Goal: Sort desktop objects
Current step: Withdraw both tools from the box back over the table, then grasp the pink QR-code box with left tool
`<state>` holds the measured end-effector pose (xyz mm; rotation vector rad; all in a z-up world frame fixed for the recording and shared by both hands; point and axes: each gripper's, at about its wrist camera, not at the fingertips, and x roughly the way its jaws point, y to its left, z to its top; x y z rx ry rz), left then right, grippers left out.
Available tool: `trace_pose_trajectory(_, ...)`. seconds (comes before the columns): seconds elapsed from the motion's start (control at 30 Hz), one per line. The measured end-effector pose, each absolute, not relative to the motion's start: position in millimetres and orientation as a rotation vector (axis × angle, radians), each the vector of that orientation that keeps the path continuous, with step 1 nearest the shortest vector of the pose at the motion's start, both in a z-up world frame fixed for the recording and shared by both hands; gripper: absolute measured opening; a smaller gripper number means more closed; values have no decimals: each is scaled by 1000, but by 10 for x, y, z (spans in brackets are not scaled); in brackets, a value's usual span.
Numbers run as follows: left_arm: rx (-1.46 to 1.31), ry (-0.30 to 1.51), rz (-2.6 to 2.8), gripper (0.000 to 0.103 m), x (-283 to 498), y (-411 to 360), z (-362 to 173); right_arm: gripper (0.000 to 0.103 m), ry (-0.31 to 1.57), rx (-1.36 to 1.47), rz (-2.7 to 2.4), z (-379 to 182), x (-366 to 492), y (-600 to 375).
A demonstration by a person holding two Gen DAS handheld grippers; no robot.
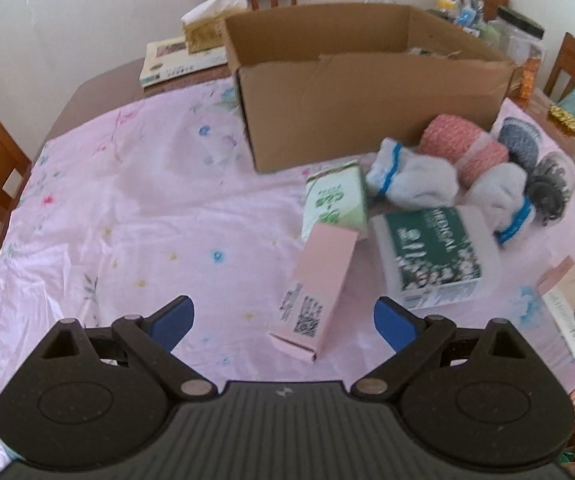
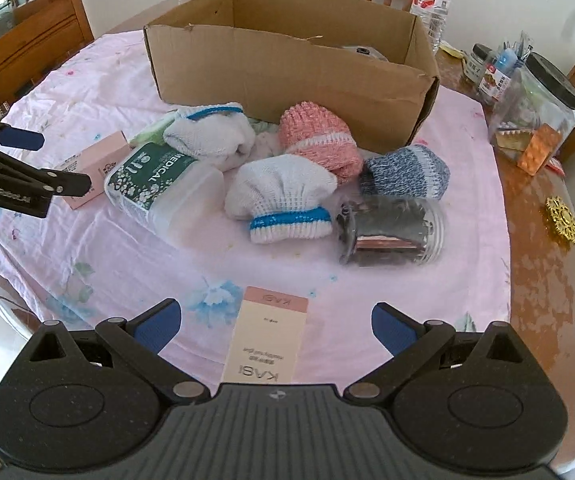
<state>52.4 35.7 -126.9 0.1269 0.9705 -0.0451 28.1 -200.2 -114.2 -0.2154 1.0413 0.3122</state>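
Observation:
A pink carton (image 1: 314, 292) lies on the pink cloth between the open fingers of my left gripper (image 1: 283, 322), nothing gripped. Behind it are a green tissue pack (image 1: 335, 202), a clear tub with a green MEDICAL label (image 1: 431, 254), and rolled socks: white-blue (image 1: 411, 180), pink (image 1: 463, 146) and grey (image 1: 521, 140). In the right wrist view a cream and pink KASI box (image 2: 267, 340) lies between the open fingers of my right gripper (image 2: 273, 330). Beyond sit the tub (image 2: 159, 184), white-blue socks (image 2: 283, 200), pink sock (image 2: 319, 140), grey sock (image 2: 405, 172) and a clear jar (image 2: 391, 228). The left gripper (image 2: 39, 160) shows at the left edge.
An open cardboard box (image 1: 351, 84) (image 2: 287, 64) stands at the back of the cloth. Behind it are a tissue box (image 1: 207, 20), a book (image 1: 175, 60) and a water bottle (image 2: 433, 0). Jars and a plastic canister (image 2: 535, 108) crowd the right table edge. Wooden chairs surround the table.

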Motion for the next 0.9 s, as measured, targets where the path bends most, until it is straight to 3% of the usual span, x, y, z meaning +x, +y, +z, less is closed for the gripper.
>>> trace_pose_trajectory(0.9,124,990,28,97,615,1131,-1458,103,1031,-230,281,-1052,290,-1462)
